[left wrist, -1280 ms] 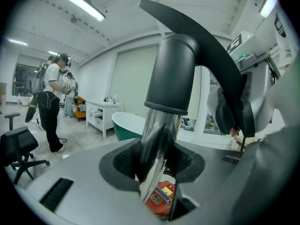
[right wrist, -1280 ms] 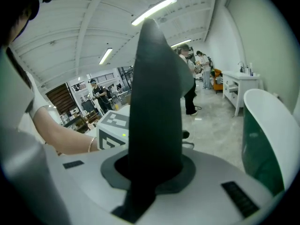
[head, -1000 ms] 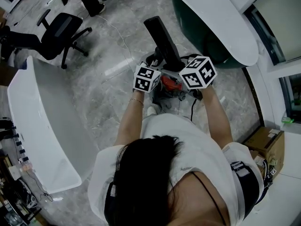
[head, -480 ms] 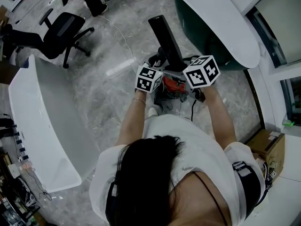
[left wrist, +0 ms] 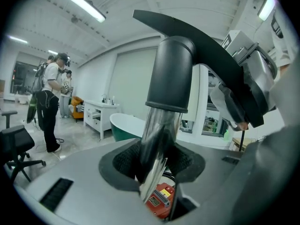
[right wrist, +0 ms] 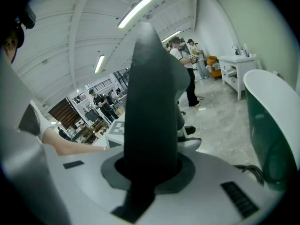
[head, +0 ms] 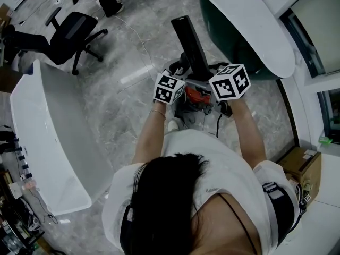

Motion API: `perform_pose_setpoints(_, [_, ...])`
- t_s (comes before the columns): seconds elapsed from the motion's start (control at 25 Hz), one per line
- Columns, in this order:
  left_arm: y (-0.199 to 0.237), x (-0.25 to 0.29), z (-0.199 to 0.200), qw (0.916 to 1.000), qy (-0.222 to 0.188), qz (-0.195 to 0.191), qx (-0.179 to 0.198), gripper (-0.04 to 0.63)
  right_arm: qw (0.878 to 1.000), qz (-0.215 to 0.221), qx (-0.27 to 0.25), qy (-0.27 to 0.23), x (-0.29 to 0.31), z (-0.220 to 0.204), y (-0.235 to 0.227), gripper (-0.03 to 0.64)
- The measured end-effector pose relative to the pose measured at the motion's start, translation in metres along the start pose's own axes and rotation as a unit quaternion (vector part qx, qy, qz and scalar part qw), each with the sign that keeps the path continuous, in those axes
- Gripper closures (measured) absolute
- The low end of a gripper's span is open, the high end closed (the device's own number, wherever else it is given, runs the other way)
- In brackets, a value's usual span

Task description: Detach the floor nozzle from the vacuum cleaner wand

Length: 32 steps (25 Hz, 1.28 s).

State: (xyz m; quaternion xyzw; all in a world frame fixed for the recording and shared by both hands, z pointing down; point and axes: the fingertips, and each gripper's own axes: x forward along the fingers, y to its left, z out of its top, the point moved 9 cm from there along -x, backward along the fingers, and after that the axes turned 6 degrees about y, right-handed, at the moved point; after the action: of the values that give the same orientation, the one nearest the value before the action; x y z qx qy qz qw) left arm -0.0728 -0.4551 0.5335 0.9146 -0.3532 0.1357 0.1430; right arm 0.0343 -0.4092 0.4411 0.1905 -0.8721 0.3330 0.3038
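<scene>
Evidently both tools are committed. The left tongs [left wrist: 157,170] are clamped on the chrome wand [left wrist: 158,125] just below its black collar [left wrist: 172,74], and the right tongs [right wrist: 149,170] are closed narrowly on the floor nozzle [head: 190,41], probably near its neck, though the right gripper view shows only a dark tapering mass. The whole assembly is held up in the air in front of the person, nozzle pointing away, with the red vacuum body [head: 194,95] between the two tools and above the floor [head: 122,105].

The main risk is the polished tube: if the collar's latch is not released, a hard pull could make the wand slide through the left tongs rather than part at the joint. If it frees suddenly (friction fits often do), the nozzle could jerk outward, twist in the right tongs' narrow hold and fall.
</scene>
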Motion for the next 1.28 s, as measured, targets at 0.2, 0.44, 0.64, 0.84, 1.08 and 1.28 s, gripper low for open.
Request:
perform_pose_setpoints(0.2, [0.004, -0.003, -0.002, 0.9997, 0.002, -0.023, 0.007, 0.443, 0.999, 0.027, 0.016, -0.024, 0.004, -0.004, 0.001, 0.548])
perform_pose_setpoints(0.44, [0.003, 0.002, 0.000, 0.9996, -0.009, -0.024, 0.008, 0.443, 0.995, 0.053, 0.077, -0.042, 0.000, -0.004, -0.001, 0.548])
perform_pose_setpoints(0.64, [0.000, 0.006, 0.000, 0.9995, -0.011, -0.027, 0.012, 0.443, 0.995, 0.050, 0.085, -0.034, -0.005, -0.003, -0.002, 0.548])
perform_pose_setpoints(0.84, [0.004, 0.009, 0.003, 0.9996, -0.012, -0.025, -0.003, 0.440, 0.995, 0.017, 0.090, -0.044, -0.005, 0.003, 0.001, 0.548])
perform_pose_setpoints(1.08, [0.006, 0.008, 0.002, 0.9996, -0.008, -0.027, -0.001, 0.440, 0.996, -0.017, 0.081, -0.032, -0.003, 0.006, 0.006, 0.545])
perform_pose_setpoints(1.28, [0.003, 0.006, 0.001, 0.9997, -0.012, -0.021, -0.003, 0.440, 0.993, 0.039, 0.106, -0.027, -0.006, 0.003, 0.003, 0.546])
